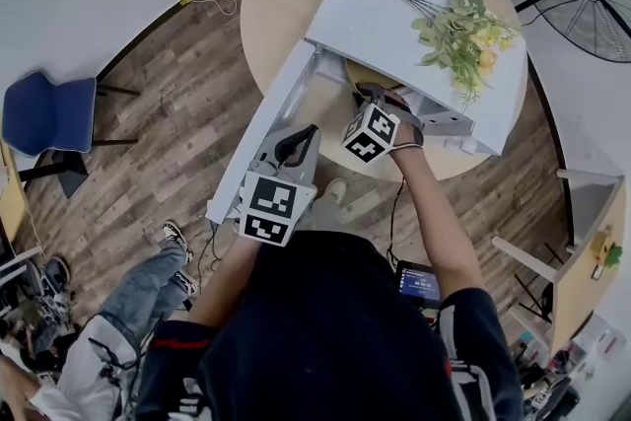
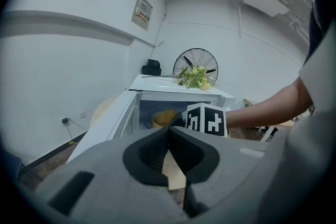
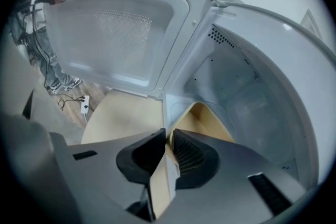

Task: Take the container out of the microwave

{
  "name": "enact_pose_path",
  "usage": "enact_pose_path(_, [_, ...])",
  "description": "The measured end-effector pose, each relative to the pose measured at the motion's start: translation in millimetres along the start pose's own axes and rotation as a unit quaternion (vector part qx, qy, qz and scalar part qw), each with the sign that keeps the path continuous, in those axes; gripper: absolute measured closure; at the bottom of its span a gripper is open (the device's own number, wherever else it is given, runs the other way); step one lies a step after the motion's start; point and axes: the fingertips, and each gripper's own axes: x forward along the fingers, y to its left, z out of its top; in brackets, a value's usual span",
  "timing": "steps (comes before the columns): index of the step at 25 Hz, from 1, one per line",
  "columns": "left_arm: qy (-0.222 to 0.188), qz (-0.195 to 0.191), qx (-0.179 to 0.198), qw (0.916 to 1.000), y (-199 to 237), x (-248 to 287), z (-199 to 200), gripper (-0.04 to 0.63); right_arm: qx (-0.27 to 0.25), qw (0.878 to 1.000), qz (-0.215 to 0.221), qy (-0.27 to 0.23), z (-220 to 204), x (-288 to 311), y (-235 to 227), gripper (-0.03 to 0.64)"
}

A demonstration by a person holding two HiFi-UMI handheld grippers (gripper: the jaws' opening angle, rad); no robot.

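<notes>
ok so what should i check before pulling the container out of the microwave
1. The microwave door is swung wide open: ok.
2. The right gripper has its jaws shut on the rim of the container: ok.
3. Grip firm enough for a lift: cannot tell; only a thin edge is pinched.
4. Contents that might spill: cannot tell; the inside is not shown clearly.
5. The left gripper is held back from the opening, jaws shut and empty: ok.
6. The flowers on top of the microwave lie clear of the opening: ok.
</notes>
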Motion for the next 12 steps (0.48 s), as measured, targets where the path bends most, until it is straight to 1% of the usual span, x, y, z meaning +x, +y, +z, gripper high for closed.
enact_pose_path(5, [-0.008, -0.003, 0.013, 0.9999, -3.9, -2.2, 8.1, 0.581, 0.008, 1.000, 0.020, -0.009, 3.1, -16.8, 9.3, 0.569])
enact_pose_path(12, [-0.019, -0.003, 0.023, 0.9995, -8.1, -9.9, 17.7, 0.581, 0.002, 0.999, 0.030, -0.010, 5.5, -43.2, 21.2, 0.579])
